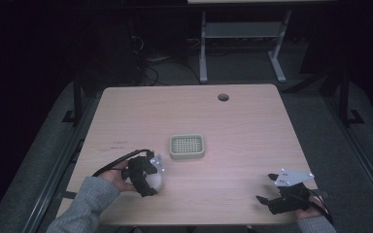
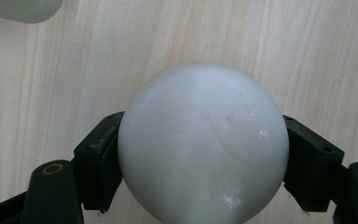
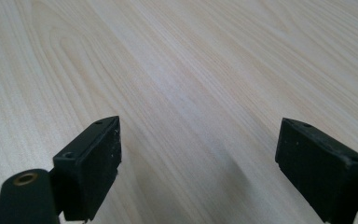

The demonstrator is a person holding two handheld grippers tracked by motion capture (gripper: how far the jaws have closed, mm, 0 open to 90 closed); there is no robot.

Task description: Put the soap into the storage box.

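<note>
A smooth white rounded bar, like a soap (image 2: 203, 144), sits between the jaws of my left gripper (image 2: 203, 161), which is shut on it just above the wooden table. From above, the soap (image 1: 156, 182) shows as a pale lump under my left gripper (image 1: 148, 178) near the table's front left. A pale green slotted tray (image 1: 187, 146) lies a little beyond and to the right of it; its corner (image 2: 21, 9) peeks in at the top left of the left gripper view. My right gripper (image 1: 267, 188) rests low at the front right, open (image 3: 198, 158), with bare wood between its jaws.
The light wooden table (image 1: 233, 121) has a round cable hole (image 1: 223, 97) near its far edge. A desk frame (image 1: 243, 43) and cables stand on the dark floor behind. The front edge runs close under both hands.
</note>
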